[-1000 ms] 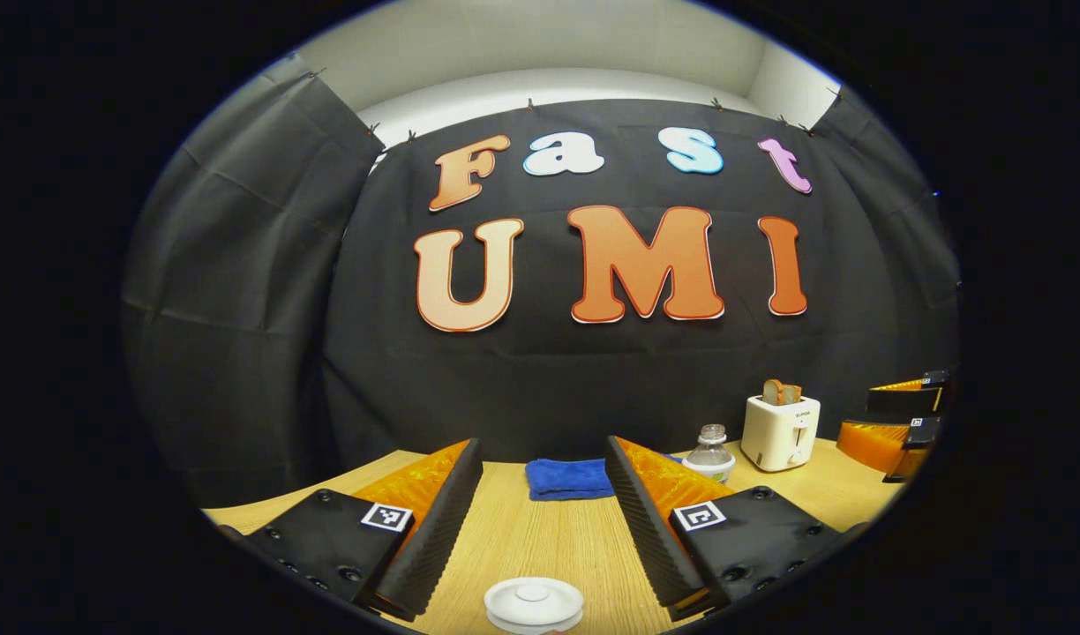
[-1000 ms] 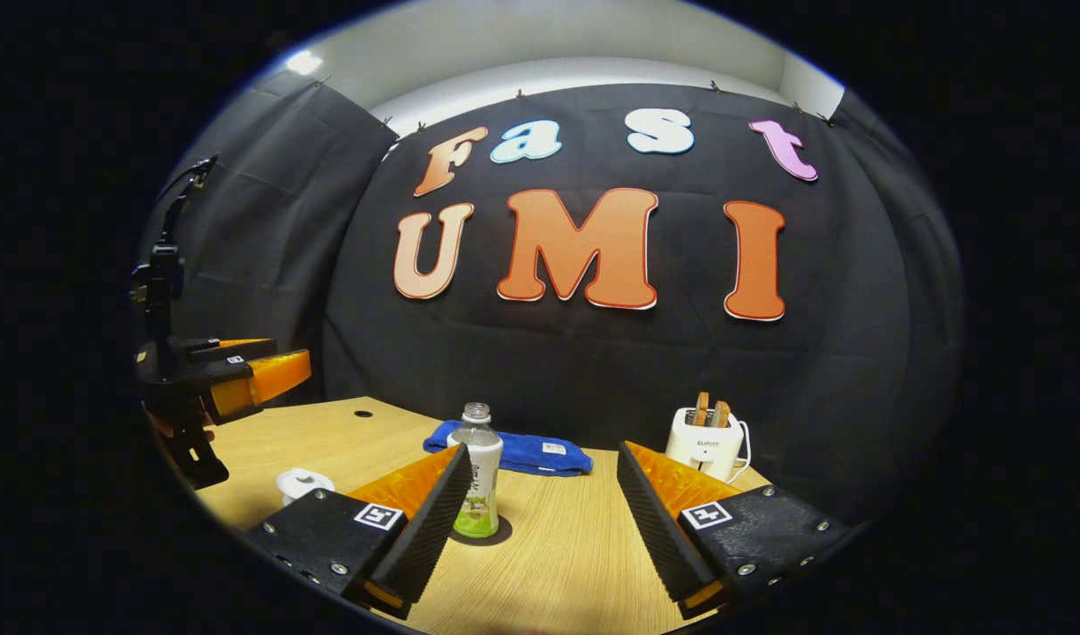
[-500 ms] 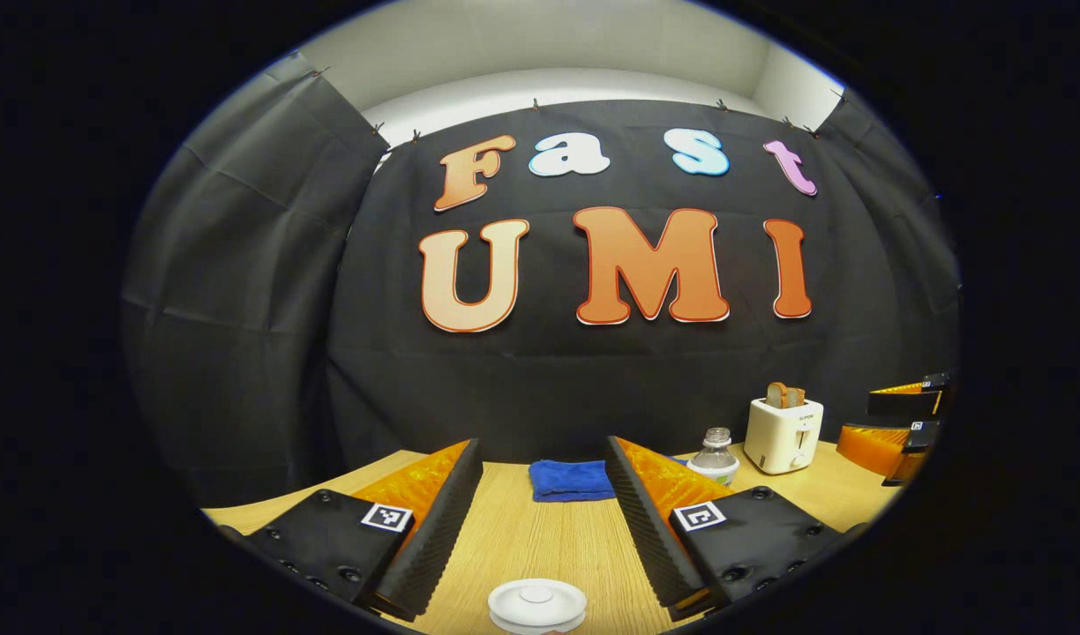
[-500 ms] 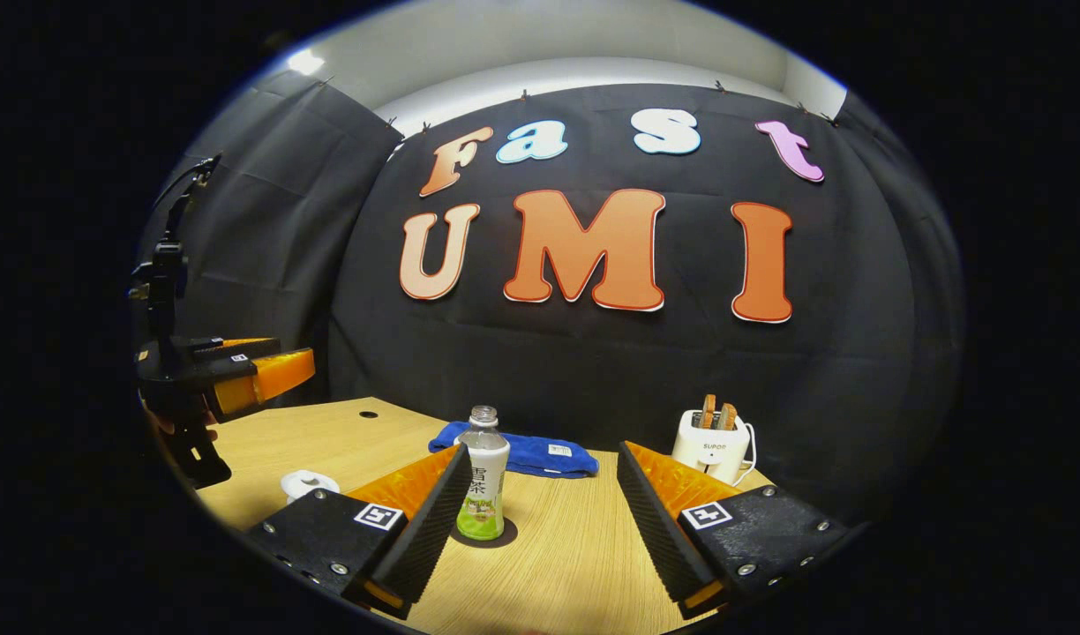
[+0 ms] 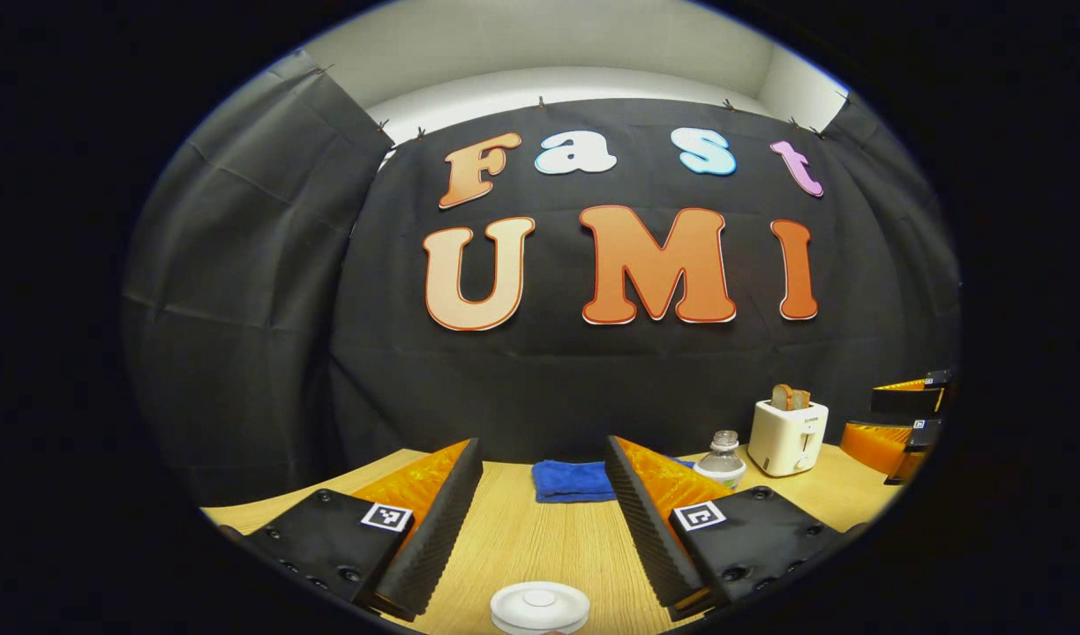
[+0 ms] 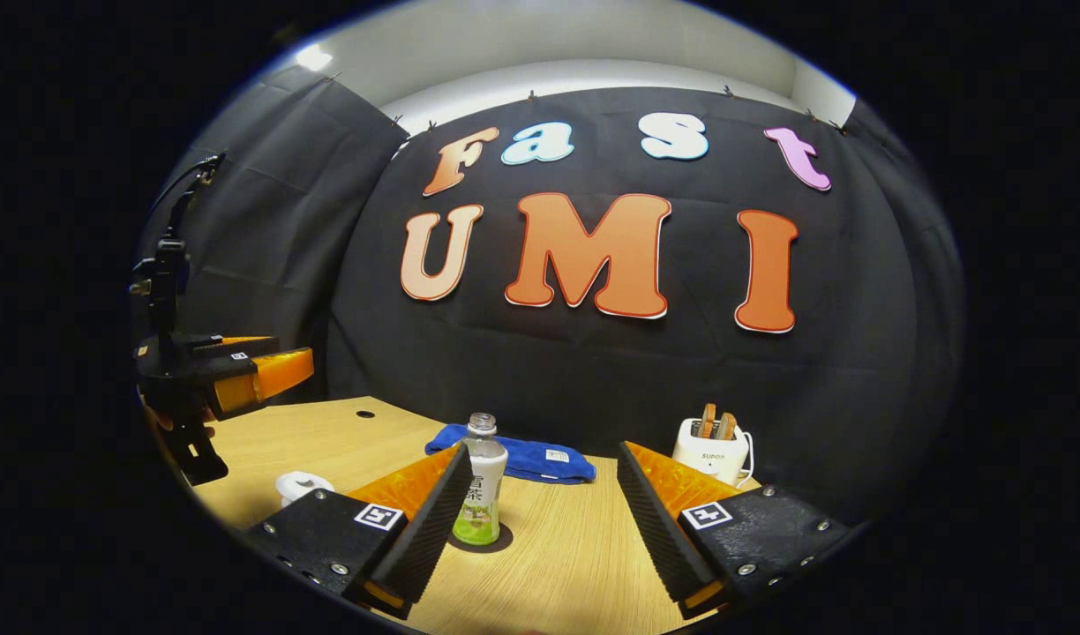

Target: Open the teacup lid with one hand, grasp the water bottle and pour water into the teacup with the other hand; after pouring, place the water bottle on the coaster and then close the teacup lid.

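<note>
We see both grippers spread wide w/ nothing between the fingers. In the left gripper view the left gripper [image 5: 540, 529] hangs over the wooden table [image 5: 549, 538], and the white teacup lid [image 5: 540, 607] sits on the cup right below, at the bottom edge between the two fingers but not touched by either. Further back lies a blue cloth [image 5: 572, 481], and off to the right the water bottle [image 5: 723, 457], partly hidden behind the gripper's right finger, w/ a white toaster [image 5: 787, 425] holding bread slices beyond it; the right gripper [image 5: 902, 423] shows at the far right edge. In the right gripper view the right gripper [image 6: 540, 529] is open over the table [image 6: 558, 564]; the water bottle [image 6: 480, 481] stands upright, cap off, on a dark coaster [image 6: 496, 540], just beside the left finger, apart from it as far as we can tell. The teacup lid [image 6: 303, 486] is at left, near the left gripper [image 6: 240, 375], which hangs above the table. Blue cloth [image 6: 527, 459] & toaster [image 6: 715, 448] sit at the back
</note>
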Motion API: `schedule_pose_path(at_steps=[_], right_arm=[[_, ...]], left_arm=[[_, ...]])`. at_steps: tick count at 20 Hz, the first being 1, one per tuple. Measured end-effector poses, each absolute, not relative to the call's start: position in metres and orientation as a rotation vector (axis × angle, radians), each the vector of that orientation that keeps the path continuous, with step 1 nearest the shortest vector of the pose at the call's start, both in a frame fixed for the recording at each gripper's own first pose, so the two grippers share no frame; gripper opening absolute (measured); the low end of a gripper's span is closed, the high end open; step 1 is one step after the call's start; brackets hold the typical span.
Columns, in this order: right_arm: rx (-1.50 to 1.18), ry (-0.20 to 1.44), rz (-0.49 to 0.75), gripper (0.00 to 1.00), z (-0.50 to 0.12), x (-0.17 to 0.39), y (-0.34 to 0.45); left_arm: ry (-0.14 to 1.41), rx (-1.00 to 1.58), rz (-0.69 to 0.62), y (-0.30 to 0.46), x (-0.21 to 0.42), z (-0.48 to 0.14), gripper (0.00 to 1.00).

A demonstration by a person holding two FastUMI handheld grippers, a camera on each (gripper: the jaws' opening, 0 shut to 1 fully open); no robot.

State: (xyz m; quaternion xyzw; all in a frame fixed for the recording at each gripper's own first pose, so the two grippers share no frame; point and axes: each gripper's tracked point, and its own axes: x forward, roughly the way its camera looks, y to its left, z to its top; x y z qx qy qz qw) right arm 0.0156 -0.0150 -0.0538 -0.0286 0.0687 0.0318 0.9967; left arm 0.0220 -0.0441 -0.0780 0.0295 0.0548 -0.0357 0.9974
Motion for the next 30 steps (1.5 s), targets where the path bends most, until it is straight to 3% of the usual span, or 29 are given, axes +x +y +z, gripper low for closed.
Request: schedule_pose_path(at_steps=[30], right_arm=[[-0.028,0.157,0.08,0.99,-0.065,0.013,-0.012]], left_arm=[[0.103,0.067,-0.037,-0.034,0.015,-0.079,0.92]])
